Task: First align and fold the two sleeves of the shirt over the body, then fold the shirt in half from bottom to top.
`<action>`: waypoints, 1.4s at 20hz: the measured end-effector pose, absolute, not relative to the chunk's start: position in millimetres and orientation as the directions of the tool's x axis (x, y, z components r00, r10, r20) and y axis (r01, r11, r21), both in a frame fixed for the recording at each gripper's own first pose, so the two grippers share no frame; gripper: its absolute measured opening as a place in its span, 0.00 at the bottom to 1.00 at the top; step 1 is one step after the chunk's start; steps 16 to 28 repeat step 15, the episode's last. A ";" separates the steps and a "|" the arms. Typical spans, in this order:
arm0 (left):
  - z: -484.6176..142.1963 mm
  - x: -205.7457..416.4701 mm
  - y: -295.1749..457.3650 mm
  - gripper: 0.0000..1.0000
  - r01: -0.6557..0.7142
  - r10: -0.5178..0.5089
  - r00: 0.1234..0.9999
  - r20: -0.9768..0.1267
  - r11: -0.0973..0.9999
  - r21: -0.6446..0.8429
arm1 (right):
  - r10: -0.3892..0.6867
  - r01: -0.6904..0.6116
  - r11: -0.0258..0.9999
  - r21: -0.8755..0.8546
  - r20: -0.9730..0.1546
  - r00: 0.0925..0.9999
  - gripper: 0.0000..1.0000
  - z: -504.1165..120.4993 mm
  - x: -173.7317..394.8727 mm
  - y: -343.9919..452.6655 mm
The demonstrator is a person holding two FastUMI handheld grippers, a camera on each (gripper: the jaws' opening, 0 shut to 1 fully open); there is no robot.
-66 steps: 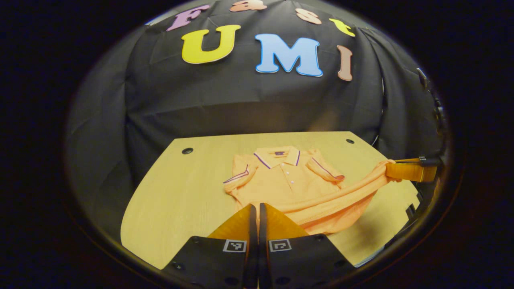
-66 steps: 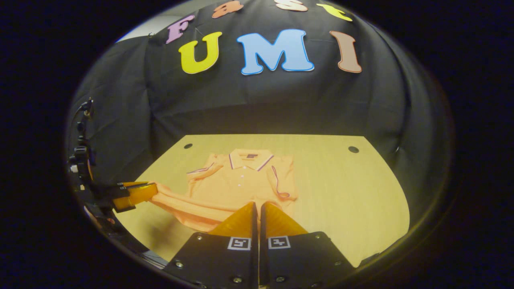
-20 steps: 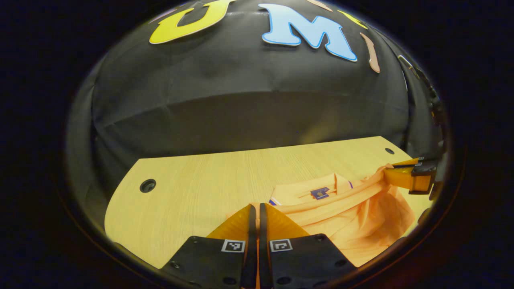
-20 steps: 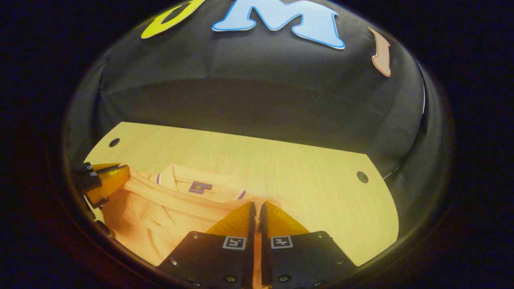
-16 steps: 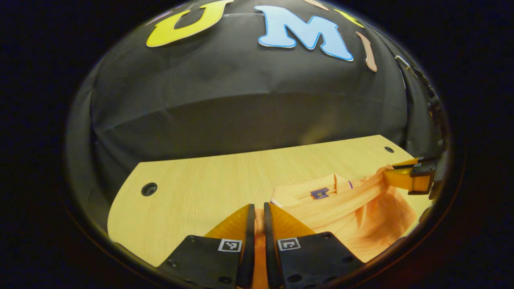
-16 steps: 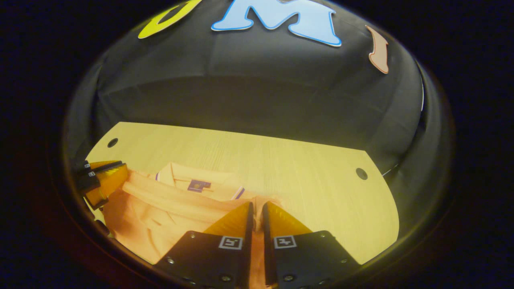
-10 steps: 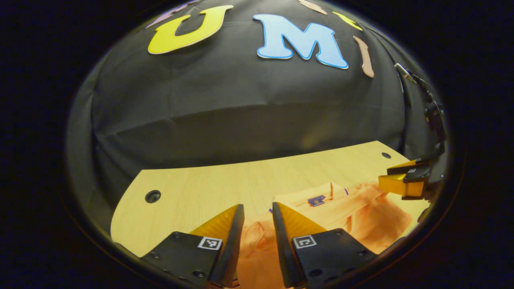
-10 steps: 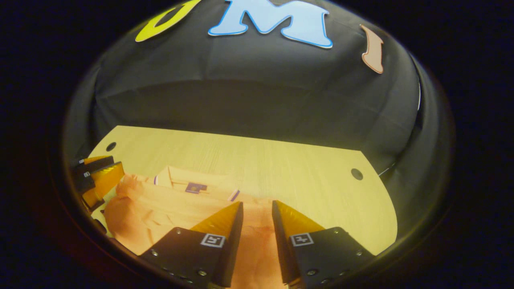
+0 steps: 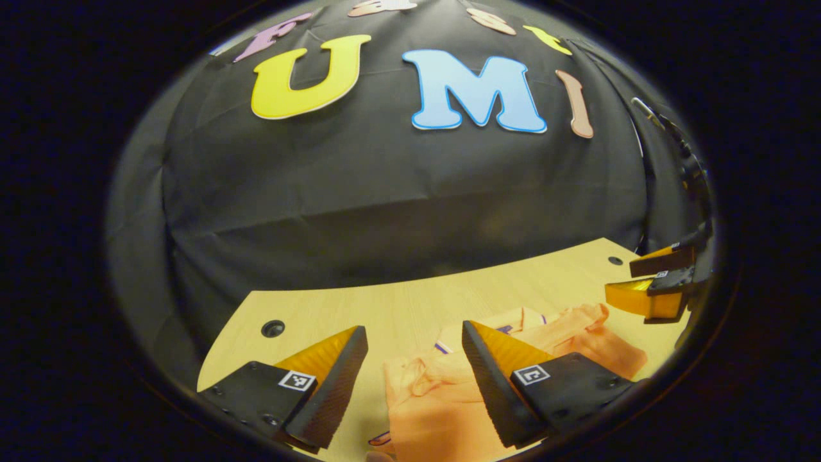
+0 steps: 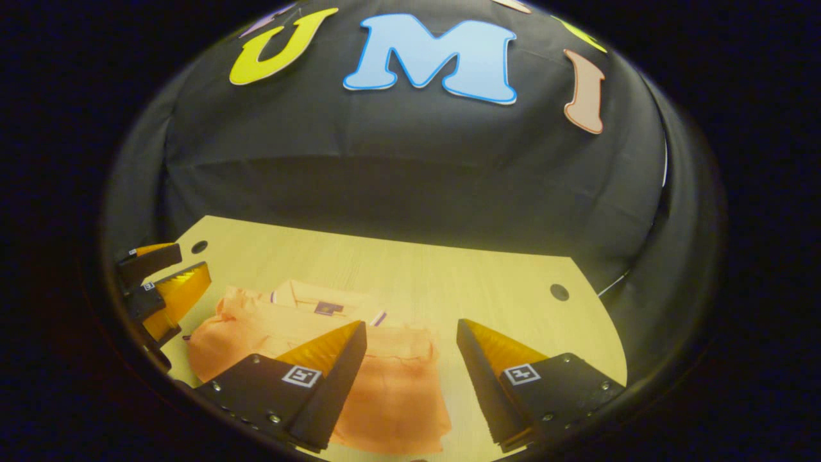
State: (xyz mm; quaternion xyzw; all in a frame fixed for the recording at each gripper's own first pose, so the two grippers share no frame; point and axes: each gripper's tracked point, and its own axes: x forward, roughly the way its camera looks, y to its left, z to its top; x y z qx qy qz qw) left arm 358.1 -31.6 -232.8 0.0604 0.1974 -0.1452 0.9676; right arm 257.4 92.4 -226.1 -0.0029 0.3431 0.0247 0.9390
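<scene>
The left gripper (image 9: 414,350) gapes wide, empty, above the orange polo shirt (image 9: 442,410) folded on the wooden table (image 9: 385,308). The right gripper (image 10: 410,343) also gapes wide; lift both straight up, avoiding snagging the fold.

One orange polo shirt (image 10: 385,385) lies on one wooden desk (image 10: 449,282). Two round holes (image 10: 559,292) sit near the desk's far corners. Two grippers (image 9: 414,362) hover, both spread wide.
</scene>
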 end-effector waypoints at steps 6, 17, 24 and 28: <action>-179.4 329.0 -42.8 1.00 0.314 -0.285 0.917 -0.278 0.947 0.067 | 0.042 -0.077 0.996 -0.043 -0.538 0.842 0.87 -166.2 230.3 85.2; -110.4 273.2 -62.0 1.00 0.317 -0.303 0.943 -0.138 0.944 0.089 | 0.034 -0.078 0.993 -0.085 -0.430 0.902 0.88 -116.3 170.8 68.5; -110.4 273.2 -62.0 1.00 0.317 -0.303 0.943 -0.138 0.944 0.089 | 0.034 -0.078 0.993 -0.085 -0.430 0.902 0.88 -116.3 170.8 68.5; -110.4 273.2 -62.0 1.00 0.317 -0.303 0.943 -0.138 0.944 0.089 | 0.034 -0.078 0.993 -0.085 -0.430 0.902 0.88 -116.3 170.8 68.5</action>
